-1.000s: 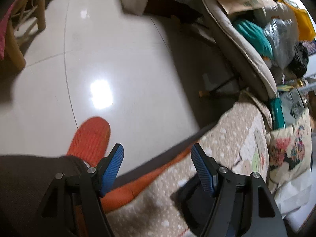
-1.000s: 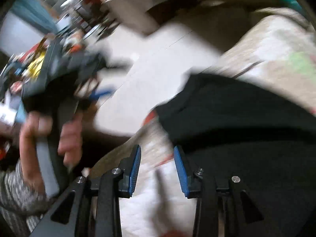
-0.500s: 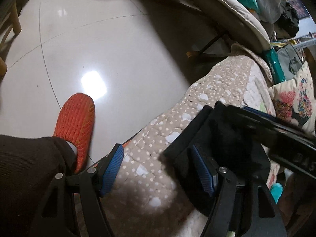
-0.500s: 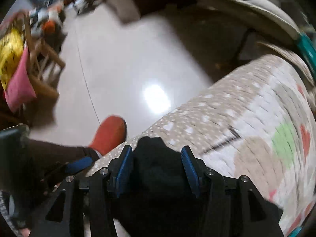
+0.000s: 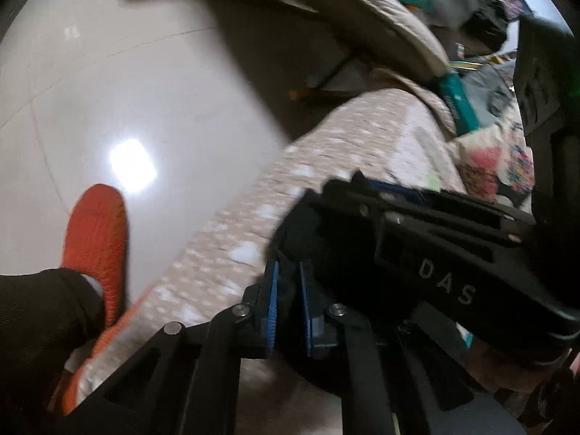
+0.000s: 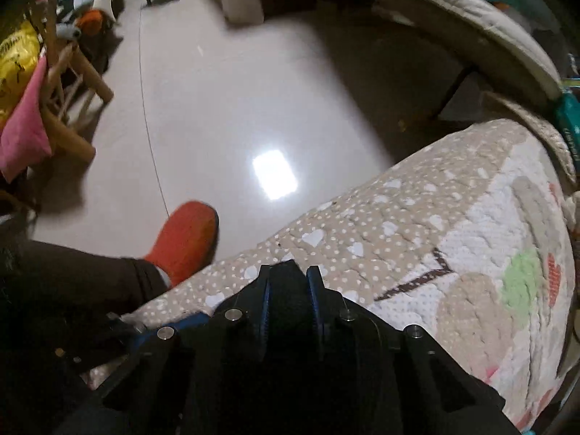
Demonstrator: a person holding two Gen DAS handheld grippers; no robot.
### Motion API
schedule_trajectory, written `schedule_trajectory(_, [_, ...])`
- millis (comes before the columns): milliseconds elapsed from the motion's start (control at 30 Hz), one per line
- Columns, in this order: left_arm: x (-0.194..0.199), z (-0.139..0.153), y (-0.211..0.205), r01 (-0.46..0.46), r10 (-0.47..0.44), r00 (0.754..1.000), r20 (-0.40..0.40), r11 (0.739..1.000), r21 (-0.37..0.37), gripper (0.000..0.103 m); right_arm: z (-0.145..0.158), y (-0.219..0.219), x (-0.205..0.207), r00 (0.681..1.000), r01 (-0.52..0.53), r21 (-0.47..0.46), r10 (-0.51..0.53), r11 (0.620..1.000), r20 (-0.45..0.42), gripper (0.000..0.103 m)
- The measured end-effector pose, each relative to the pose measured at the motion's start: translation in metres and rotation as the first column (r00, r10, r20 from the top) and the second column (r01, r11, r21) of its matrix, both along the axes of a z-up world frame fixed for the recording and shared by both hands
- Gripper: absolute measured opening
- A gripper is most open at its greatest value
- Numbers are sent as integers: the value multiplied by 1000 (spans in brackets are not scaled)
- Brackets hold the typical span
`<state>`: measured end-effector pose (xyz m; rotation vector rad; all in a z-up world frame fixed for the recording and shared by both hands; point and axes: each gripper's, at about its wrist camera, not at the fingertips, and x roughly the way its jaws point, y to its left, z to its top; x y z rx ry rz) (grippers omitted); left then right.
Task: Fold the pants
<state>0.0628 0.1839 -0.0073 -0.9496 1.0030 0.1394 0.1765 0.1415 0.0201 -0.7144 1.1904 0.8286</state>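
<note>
The black pants [image 5: 301, 232] lie at the edge of a bed with a beige, heart-dotted quilt [image 5: 235, 246]. My left gripper [image 5: 288, 291] is shut on a fold of the black pants. In the left wrist view the right gripper's black body [image 5: 446, 250] sits just to the right, over the same cloth. In the right wrist view my right gripper [image 6: 288, 290] is shut on the black pants [image 6: 288, 279] at the quilt's [image 6: 417, 224] edge. Most of the pants are hidden under the grippers.
A shiny tiled floor [image 6: 224, 108] lies beyond the bed edge. The person's orange slipper [image 6: 185, 237] and dark trouser leg [image 6: 72, 275] stand beside the bed. A wooden chair with pink cloth [image 6: 32, 116] is at left. A padded lounger with clutter [image 5: 384, 18] is behind.
Both grippers have closed from open onto the black pants at the bed's edge. The right gripper has come in close beside the left one.
</note>
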Motion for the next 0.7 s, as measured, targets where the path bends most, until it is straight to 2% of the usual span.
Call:
schedule_trajectory(167, [1, 15, -12, 33, -31, 997, 64, 999, -26, 11, 35, -30, -2, 997, 72, 99, -76, 993, 31, 20])
schedule_trajectory(300, [0, 29, -25, 49, -51, 995, 90, 999, 22, 12, 50, -64, -1, 988, 143, 148, -149, 979, 29, 20])
schedule_trajectory(333, [-2, 31, -25, 38, -42, 996, 81, 998, 50, 15, 50, -67, -1, 987, 152, 153, -158, 976, 24, 20])
schedule_trajectory(367, [-6, 31, -24, 24, -29, 997, 70, 997, 75, 22, 52, -70, 0, 986, 159, 162, -164, 974, 15, 20])
schedule_trajectory(400, [-9, 29, -20, 5, -10, 999, 51, 996, 94, 28, 51, -69, 1, 987, 160, 168, -163, 973, 5, 20])
schedule_trajectory(467, [-18, 22, -7, -39, 38, 999, 10, 994, 101, 31, 45, -57, 3, 989, 147, 172, -147, 974, -15, 21])
schedule_trajectory(567, [-26, 2, 13, -111, 114, 991, -69, 993, 52, 33, 29, -34, 10, 992, 112, 170, -100, 979, -76, 24])
schedule_trajectory(600, [-27, -1, 15, -122, 125, 989, -84, 992, 44, 34, 21, -25, 12, 992, 100, 152, -87, 983, -88, 27])
schedule_trajectory(633, [-28, -3, 16, -125, 128, 987, -92, 991, 41, 36, 14, -17, 14, 994, 85, 118, -76, 989, -75, 37])
schedule_trajectory(667, [-29, -4, 16, -123, 126, 988, -94, 992, 38, 39, 7, -11, 16, 996, 67, 86, -63, 994, -56, 42])
schedule_trajectory(700, [-30, -4, 15, -118, 121, 989, -85, 992, 40, 41, 1, -6, 17, 998, 46, 54, -44, 997, -48, 44])
